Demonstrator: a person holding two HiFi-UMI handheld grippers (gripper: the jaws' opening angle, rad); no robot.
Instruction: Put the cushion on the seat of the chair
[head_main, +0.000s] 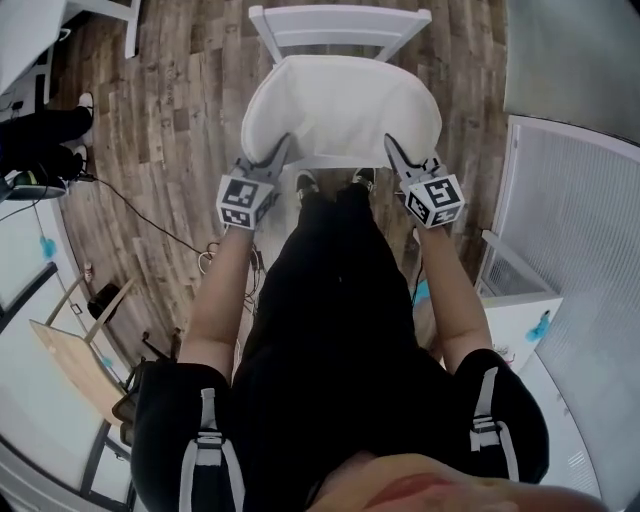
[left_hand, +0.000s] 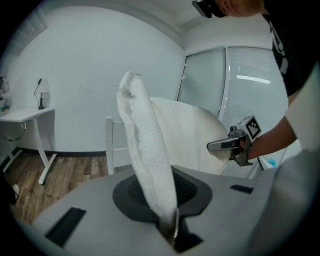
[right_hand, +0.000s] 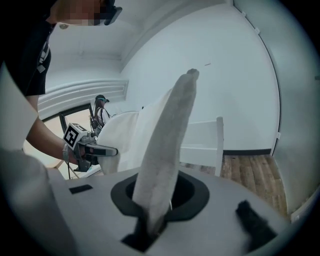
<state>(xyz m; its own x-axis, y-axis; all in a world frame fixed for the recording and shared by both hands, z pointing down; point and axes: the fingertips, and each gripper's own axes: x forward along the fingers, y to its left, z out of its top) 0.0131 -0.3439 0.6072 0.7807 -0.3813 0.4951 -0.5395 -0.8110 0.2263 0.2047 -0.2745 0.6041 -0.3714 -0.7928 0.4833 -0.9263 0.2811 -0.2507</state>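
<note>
A white cushion (head_main: 340, 108) hangs over the seat of a white chair (head_main: 340, 22), held by its two near corners. My left gripper (head_main: 280, 150) is shut on the cushion's left corner, and my right gripper (head_main: 395, 150) is shut on its right corner. In the left gripper view the cushion's edge (left_hand: 145, 150) rises from between the jaws, with the right gripper (left_hand: 225, 145) seen across it. In the right gripper view the cushion's edge (right_hand: 167, 150) stands up from the jaws, and the left gripper (right_hand: 102, 150) shows beyond. The chair's backrest (right_hand: 205, 137) is behind. The seat is hidden under the cushion.
The floor is wood plank (head_main: 190, 110). A white unit with a ribbed top (head_main: 575, 230) stands at the right, close to the chair. A desk (left_hand: 25, 116) stands at the left wall. Cables (head_main: 150, 215) trail on the floor, and a person's shoes (head_main: 80, 105) are at the far left.
</note>
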